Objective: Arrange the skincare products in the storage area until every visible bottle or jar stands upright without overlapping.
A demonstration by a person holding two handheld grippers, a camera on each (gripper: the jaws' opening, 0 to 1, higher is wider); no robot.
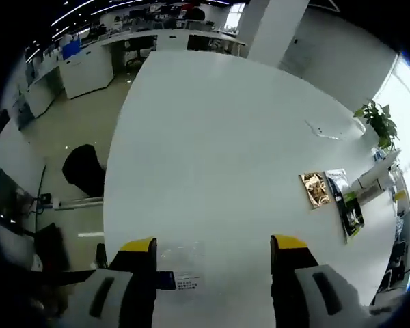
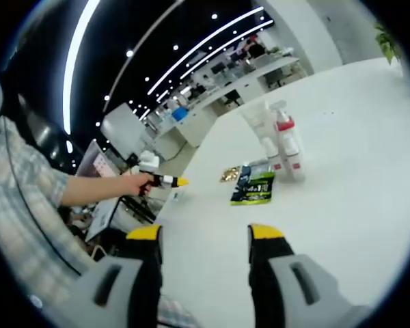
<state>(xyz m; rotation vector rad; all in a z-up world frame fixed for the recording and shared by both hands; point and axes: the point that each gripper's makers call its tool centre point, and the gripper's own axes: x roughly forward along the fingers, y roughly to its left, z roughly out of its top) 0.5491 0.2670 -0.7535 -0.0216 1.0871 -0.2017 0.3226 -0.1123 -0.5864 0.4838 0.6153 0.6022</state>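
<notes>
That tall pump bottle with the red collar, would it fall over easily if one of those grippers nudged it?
Probably yes. The pump bottle stands tall and narrow on the smooth white table, so a push near its top would likely tip it. It stands close against a second bottle, so that might go over too.

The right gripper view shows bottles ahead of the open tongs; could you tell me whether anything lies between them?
Yes. A dark green sachet lies flat on the white table directly between the right tongs and the white pump bottles.
</notes>
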